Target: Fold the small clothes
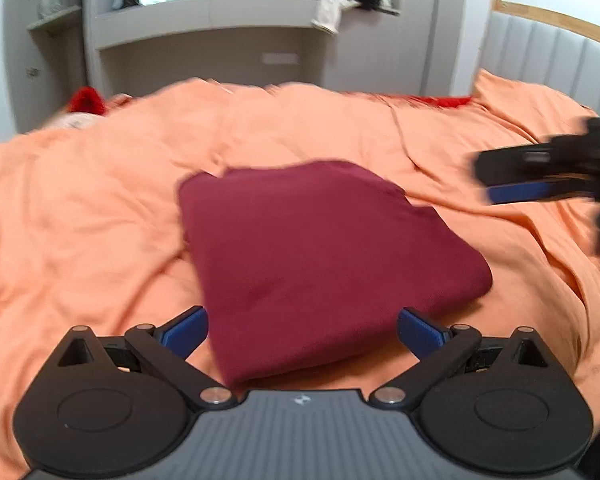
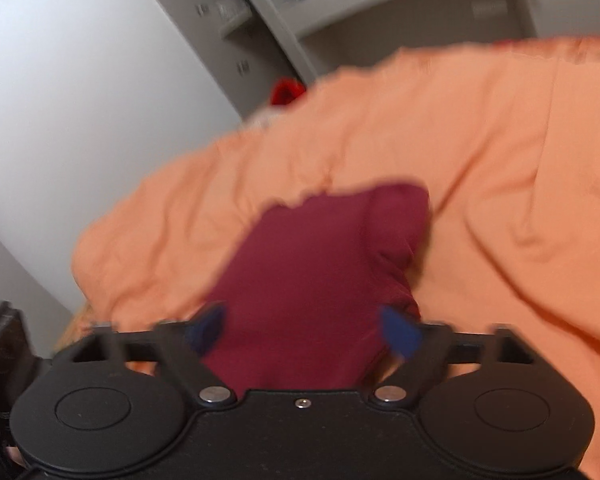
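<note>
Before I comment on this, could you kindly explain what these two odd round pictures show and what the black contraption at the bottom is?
Each picture comes from a fisheye camera mounted on a hand-held two-finger gripper, looking forward along its blue-tipped fingers. A person holds one in each hand; there is no robot arm. The first is the left wrist view, with the left gripper open. The right gripper is open too in its own view, and also shows at the edge of the left view. Between them lies a folded dark red garment on a rumpled orange bedspread. Neither gripper is holding anything, as far as the blurred frames show. Behind are grey shelves and a padded headboard.
</note>
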Demonstrator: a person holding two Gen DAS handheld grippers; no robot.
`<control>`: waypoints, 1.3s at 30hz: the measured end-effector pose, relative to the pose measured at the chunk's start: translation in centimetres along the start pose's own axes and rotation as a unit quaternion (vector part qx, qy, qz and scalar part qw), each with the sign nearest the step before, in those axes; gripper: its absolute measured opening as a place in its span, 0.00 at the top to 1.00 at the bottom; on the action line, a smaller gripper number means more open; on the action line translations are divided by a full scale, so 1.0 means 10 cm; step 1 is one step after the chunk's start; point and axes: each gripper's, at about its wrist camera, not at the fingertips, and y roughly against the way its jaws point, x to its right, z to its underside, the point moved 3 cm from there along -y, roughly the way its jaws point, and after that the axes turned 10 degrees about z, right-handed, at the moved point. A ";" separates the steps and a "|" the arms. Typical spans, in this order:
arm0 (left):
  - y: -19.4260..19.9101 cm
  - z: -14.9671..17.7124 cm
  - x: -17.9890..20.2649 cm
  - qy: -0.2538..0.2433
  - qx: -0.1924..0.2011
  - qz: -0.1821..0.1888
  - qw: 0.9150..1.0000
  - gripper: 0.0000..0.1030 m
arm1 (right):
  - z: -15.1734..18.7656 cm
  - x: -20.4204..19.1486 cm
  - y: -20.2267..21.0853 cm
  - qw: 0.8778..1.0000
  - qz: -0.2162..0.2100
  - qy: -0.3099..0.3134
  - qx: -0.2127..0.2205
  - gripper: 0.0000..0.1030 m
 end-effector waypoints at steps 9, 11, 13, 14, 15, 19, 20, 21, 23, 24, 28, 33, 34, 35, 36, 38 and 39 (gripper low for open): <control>0.43 0.01 0.02 0.058 0.034 -0.032 0.997 0.01 | 0.54 -0.21 0.94 0.989 0.087 0.048 0.112 0.00; 0.46 0.03 0.05 0.055 0.032 -0.047 0.997 0.01 | 0.67 -0.20 0.88 0.983 0.125 0.087 0.103 0.00; 0.47 0.06 0.05 0.063 0.026 -0.047 0.997 0.01 | 0.72 -0.22 0.77 0.978 0.145 0.119 0.093 0.00; 0.47 0.07 0.05 0.068 0.026 -0.043 0.996 0.01 | 0.73 -0.24 0.70 0.977 0.144 0.130 0.088 0.00; 0.47 0.07 0.05 0.072 0.024 -0.038 0.996 0.01 | 0.74 -0.26 0.65 0.977 0.141 0.136 0.086 0.00; 0.45 0.03 0.10 0.062 0.024 -0.041 0.997 0.01 | 0.75 -0.33 0.56 0.977 0.137 0.140 0.083 0.01; 0.46 0.02 0.11 0.060 0.026 -0.043 0.997 0.01 | 0.73 -0.34 0.56 0.977 0.139 0.141 0.082 0.01; 0.46 0.00 0.11 0.059 0.028 -0.043 0.997 0.01 | 0.70 -0.35 0.55 0.976 0.144 0.141 0.079 0.01; 0.48 -0.03 0.11 0.063 0.032 -0.044 0.997 0.01 | 0.63 -0.40 0.62 0.975 0.150 0.144 0.076 0.01; 0.49 -0.04 0.11 0.066 0.036 -0.047 0.996 0.01 | 0.57 -0.45 0.66 0.974 0.151 0.152 0.076 0.01; 0.55 -0.10 0.10 0.076 0.057 -0.067 0.993 0.01 | 0.35 -0.67 0.88 0.964 0.155 0.190 0.101 0.00; 0.50 -0.09 0.06 0.082 0.051 -0.038 0.995 0.01 | 0.36 -0.60 0.72 0.961 0.154 0.197 0.119 0.00; 0.48 -0.07 0.03 0.097 0.046 -0.031 0.994 0.01 | 0.42 -0.51 0.61 0.962 0.157 0.192 0.111 0.01; 0.45 -0.05 -0.01 0.112 0.039 -0.024 0.993 0.01 | 0.48 -0.40 0.49 0.965 0.164 0.186 0.089 0.02; 0.43 -0.03 -0.04 0.124 0.028 -0.019 0.992 0.01 | 0.54 -0.31 0.38 0.966 0.180 0.177 0.056 0.05; 0.41 -0.02 -0.06 0.125 0.019 -0.023 0.992 0.01 | 0.59 -0.24 0.31 0.967 0.184 0.176 0.024 0.06; 0.41 -0.01 -0.06 0.118 0.020 -0.034 0.992 0.01 | 0.58 -0.26 0.33 0.967 0.177 0.182 0.032 0.05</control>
